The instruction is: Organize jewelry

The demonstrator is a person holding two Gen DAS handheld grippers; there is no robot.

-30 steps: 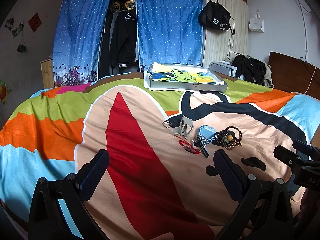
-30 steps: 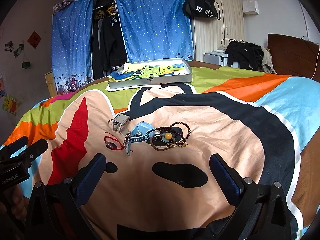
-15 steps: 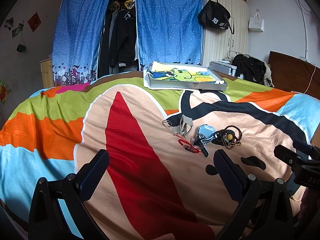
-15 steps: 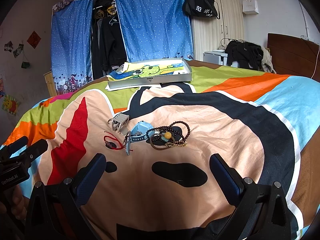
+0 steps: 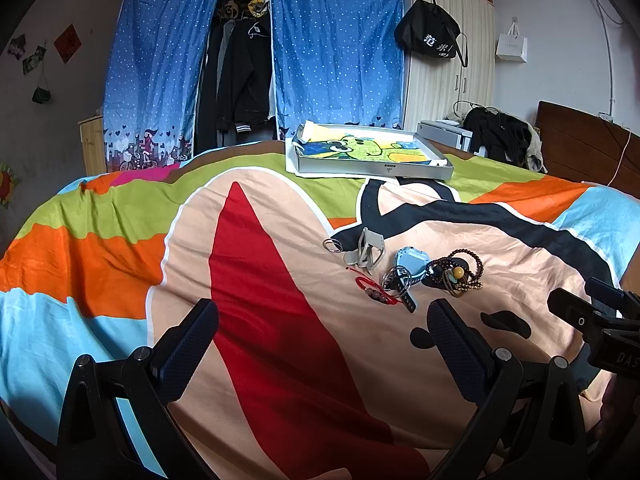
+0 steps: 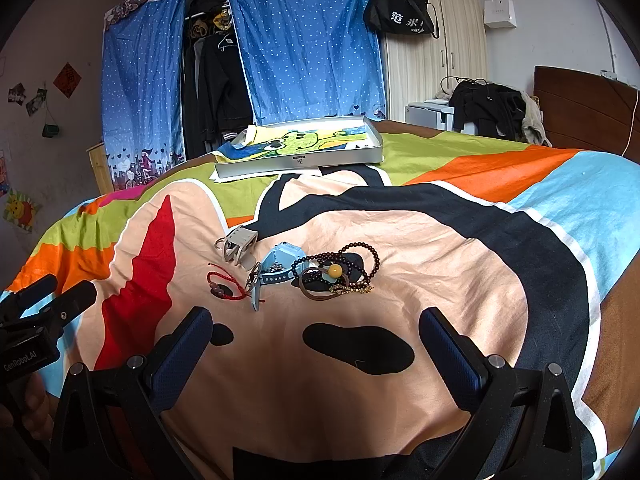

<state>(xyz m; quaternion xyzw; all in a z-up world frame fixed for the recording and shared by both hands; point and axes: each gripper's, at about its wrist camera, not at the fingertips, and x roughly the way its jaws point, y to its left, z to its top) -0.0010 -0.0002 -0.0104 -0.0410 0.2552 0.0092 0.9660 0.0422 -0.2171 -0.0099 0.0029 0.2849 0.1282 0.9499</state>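
A small heap of jewelry lies mid-bed on the patterned cover: a grey watch (image 5: 366,249) (image 6: 239,242), a blue watch (image 5: 408,263) (image 6: 276,266), a red cord bracelet (image 5: 372,289) (image 6: 226,286) and dark bead strands with a yellow bead (image 5: 458,274) (image 6: 340,270). A shallow grey tray (image 5: 372,168) (image 6: 300,160) lined with a cartoon print sits at the far side of the bed. My left gripper (image 5: 324,330) is open, short of the heap and left of it. My right gripper (image 6: 316,338) is open too, just short of the beads. Both hold nothing.
Blue dotted curtains (image 5: 332,52) hang over a clothes rail behind the bed. A black bag (image 6: 400,8) hangs on a cream wardrobe. Dark clothes (image 6: 486,106) lie heaped at the far right beside a wooden headboard (image 6: 588,108). The other gripper shows at each view's edge.
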